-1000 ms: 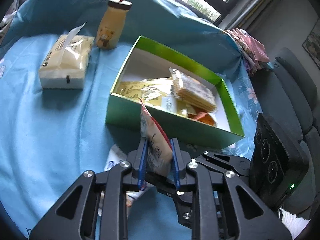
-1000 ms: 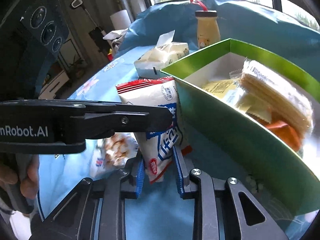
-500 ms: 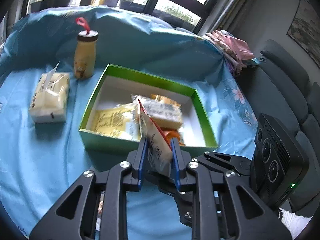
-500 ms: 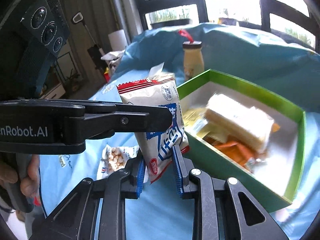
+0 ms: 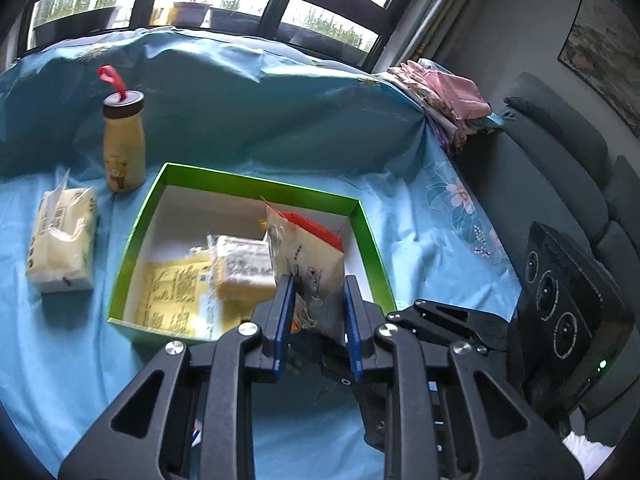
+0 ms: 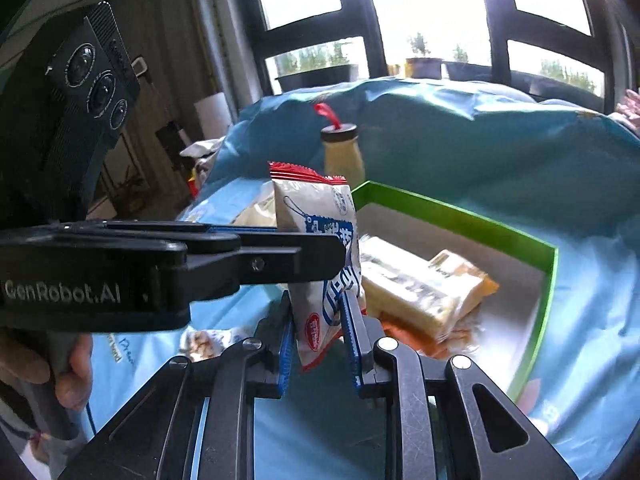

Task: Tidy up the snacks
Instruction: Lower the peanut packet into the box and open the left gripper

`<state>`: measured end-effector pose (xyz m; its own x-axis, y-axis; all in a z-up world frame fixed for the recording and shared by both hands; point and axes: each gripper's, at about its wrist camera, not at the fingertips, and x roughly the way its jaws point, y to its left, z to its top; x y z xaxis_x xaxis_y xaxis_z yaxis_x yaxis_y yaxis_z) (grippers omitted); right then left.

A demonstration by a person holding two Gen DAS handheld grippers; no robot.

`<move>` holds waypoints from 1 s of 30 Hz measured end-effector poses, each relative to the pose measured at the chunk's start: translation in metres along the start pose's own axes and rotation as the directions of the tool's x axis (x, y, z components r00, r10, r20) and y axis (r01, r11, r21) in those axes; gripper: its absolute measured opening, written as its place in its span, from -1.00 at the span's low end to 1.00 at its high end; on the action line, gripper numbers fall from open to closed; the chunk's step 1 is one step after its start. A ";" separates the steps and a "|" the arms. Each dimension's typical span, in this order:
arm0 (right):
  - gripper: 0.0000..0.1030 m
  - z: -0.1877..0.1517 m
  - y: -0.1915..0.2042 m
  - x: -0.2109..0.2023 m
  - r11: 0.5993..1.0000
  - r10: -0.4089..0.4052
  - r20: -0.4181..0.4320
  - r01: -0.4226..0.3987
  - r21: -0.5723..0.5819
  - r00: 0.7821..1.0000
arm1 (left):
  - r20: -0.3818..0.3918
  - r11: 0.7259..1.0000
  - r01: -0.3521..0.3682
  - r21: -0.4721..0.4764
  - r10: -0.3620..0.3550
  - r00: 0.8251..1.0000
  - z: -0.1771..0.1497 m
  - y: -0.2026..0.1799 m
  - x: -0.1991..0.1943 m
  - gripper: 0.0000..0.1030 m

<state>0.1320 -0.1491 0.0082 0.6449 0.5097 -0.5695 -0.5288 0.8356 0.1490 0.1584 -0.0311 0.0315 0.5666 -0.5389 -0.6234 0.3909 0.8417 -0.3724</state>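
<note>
Both grippers are shut on one white snack packet with a red top edge and blue print (image 5: 310, 268) (image 6: 320, 240). My left gripper (image 5: 318, 320) grips its lower part; its arm crosses the right wrist view from the left (image 6: 256, 264). My right gripper (image 6: 320, 332) grips the packet's bottom. The packet hangs above the near edge of a green box with a white inside (image 5: 140, 240) (image 6: 460, 216). In the box lie a wrapped cracker stack (image 5: 244, 268) (image 6: 416, 292), yellow packets (image 5: 172, 296) and an orange packet (image 6: 412, 336).
A yellow bottle with a brown cap and red loop (image 5: 123, 144) (image 6: 342, 152) stands behind the box. A tissue pack (image 5: 60, 240) lies left of it. Another snack packet (image 6: 204, 340) lies on the blue cloth (image 5: 60, 352). A grey sofa (image 5: 560, 184) is on the right.
Both grippers have risen with the packet and moved over the box's near edge. The packet has turned, so its broad face now shows in the left wrist view.
</note>
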 end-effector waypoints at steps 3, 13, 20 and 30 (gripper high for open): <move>-0.54 0.003 -0.010 0.002 0.999 -0.032 -0.001 0.032 0.004 0.999 | -0.015 1.000 -0.007 0.014 0.007 1.000 0.006 -0.004 0.014 -0.54; -0.54 0.011 -0.042 0.017 0.993 -0.106 -0.049 0.109 0.045 0.993 | -0.059 0.997 -0.065 0.032 0.067 0.996 0.017 -0.005 0.050 -0.55; -0.49 0.005 -0.055 0.024 0.985 -0.143 -0.084 0.151 0.087 0.986 | -0.035 0.989 -0.144 0.042 0.145 0.989 0.015 -0.003 0.049 0.53; 0.09 -0.004 -0.065 -0.006 0.979 -0.106 -0.022 0.108 0.171 0.994 | 0.015 0.954 -0.296 0.052 0.295 0.955 -0.004 0.008 0.021 0.99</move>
<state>0.1598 -0.2070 -0.0014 0.6850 0.4135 -0.5998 -0.3537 0.9085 0.2224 0.1703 -0.0354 0.0125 0.6678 -0.2668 -0.6948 0.2430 0.9605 -0.1352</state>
